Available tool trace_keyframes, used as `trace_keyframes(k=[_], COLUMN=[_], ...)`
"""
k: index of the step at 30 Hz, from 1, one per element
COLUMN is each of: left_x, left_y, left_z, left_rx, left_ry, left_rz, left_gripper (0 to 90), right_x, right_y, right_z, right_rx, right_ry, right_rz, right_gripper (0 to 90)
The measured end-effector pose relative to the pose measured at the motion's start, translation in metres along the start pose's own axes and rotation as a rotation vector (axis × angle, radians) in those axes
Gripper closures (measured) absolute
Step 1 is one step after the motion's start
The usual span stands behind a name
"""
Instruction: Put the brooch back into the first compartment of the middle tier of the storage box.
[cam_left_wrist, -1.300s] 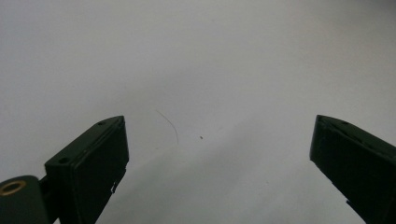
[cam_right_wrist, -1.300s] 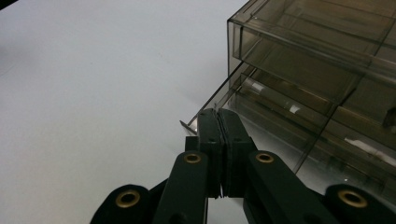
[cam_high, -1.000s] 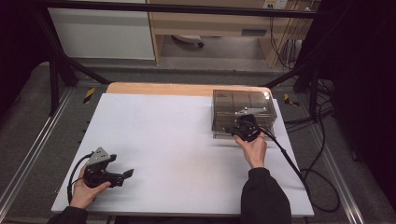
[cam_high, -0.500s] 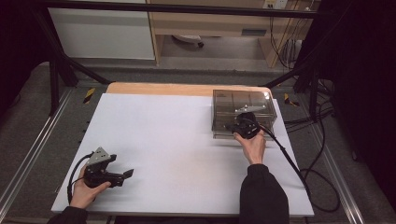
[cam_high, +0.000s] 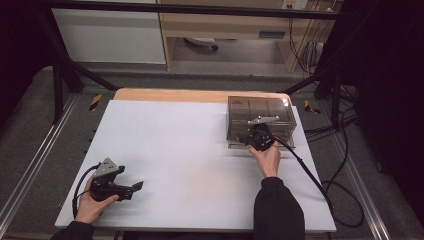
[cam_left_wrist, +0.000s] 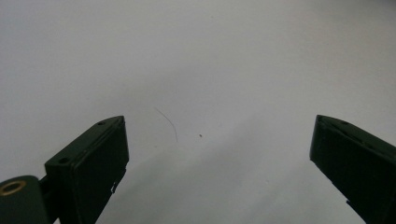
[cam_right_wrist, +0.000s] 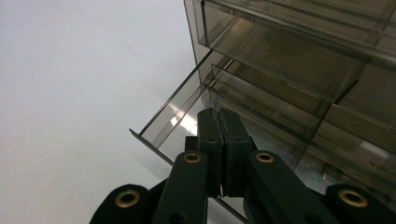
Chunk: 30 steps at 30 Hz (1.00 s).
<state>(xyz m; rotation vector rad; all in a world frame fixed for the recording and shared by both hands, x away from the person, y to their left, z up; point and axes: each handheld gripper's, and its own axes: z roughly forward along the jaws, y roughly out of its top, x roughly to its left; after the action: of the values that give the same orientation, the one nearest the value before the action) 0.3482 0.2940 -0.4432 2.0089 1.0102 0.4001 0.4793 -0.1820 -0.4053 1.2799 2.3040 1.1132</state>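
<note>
Left side, high view: left gripper rests low on the white rectangular surface, near its front left corner, held in the person's left hand. Grey three-cornered plate on top. Jaws released, spread wide; in the left gripper view nothing lies between them, just bare white surface with a thin hair-like mark. No change here from the earlier pictures.

Right side: smoky transparent plastic drawer cabinet stands at the surface's far right, back edge by the bare wooden strip. Right gripper sits at the cabinet's front lower edge, held in the person's right hand, dark sleeve behind, cable trailing off to the right. Compared with a second ago the hand has crept slightly toward the cabinet; cabinet itself unmoved.

Right gripper view: jaws clenched, pads pressed together on the front lip of the lowest tinted drawer, which juts out a little from the cabinet.

No brands, labels or legible writing visible anywhere.
</note>
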Motion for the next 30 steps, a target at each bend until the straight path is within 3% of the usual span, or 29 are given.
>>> trace_keyframes(k=[17,30], left_x=[0.0,-0.001], left_y=[0.0,0.0], left_z=[0.0,0.001], left_rx=[0.002,0.002], left_ry=[-0.002,-0.001], left_rz=[0.001,0.0], left_gripper=[4.4,4.4], right_x=[0.001,0.004], right_y=[-0.002,0.003], right_z=[0.005,-0.019], right_rx=[0.003,-0.063], right_ry=[-0.007,-0.003], right_rz=[0.004,0.001], right_gripper=[85.8,72.1])
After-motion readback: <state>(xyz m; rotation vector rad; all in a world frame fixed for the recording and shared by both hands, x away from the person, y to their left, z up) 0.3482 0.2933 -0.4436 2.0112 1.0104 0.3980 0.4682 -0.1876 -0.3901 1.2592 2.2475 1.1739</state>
